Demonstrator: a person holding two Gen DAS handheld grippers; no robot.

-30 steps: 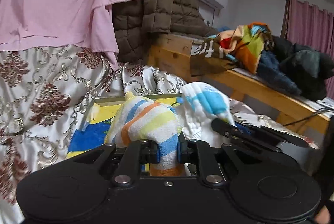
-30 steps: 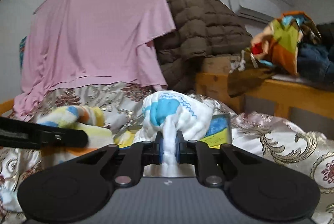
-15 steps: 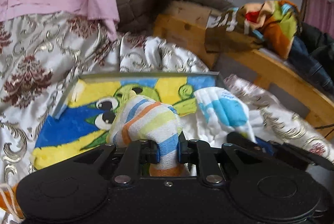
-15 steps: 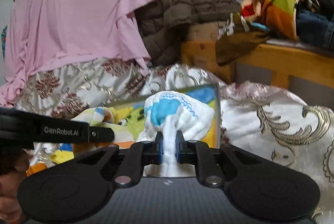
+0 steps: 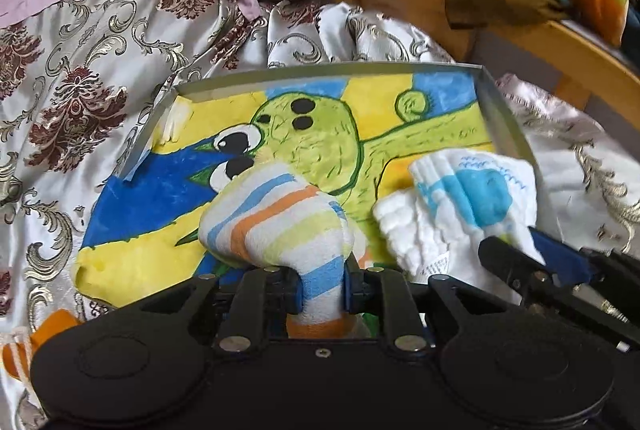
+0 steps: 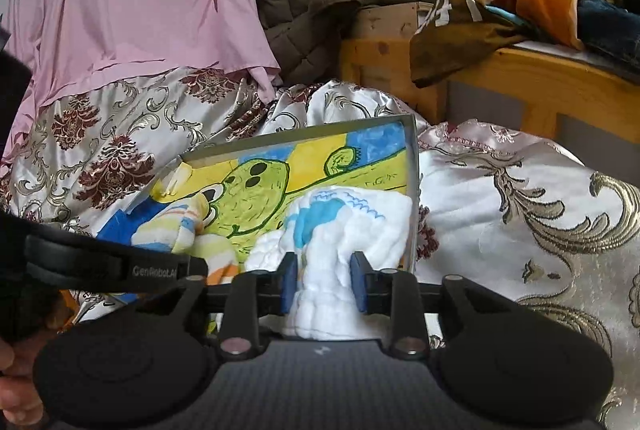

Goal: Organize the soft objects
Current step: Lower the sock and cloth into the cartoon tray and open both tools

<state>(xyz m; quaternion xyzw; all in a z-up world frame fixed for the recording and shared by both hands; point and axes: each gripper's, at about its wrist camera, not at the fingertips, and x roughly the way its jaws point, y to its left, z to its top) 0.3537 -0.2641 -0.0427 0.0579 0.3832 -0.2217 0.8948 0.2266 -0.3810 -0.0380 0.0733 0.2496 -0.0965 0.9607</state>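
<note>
Striped terry filled the left wrist view: our left gripper (image 5: 322, 286) was clamped tight on the neck of the striped towel (image 5: 276, 222), whose bundle stuck straight forward over the near-middle of the painted tray (image 5: 508, 125) (the white-and-blue cloth (image 5: 460, 205) sat to its right, by the right wall). From the right wrist view, our right gripper (image 6: 324, 288) stood partly open around the white-and-blue cloth (image 6: 348, 226), pads just touching or barely clear, and we judged that cloth already resting in the tray's right corner, so letting go looked nearer on this side.
</note>
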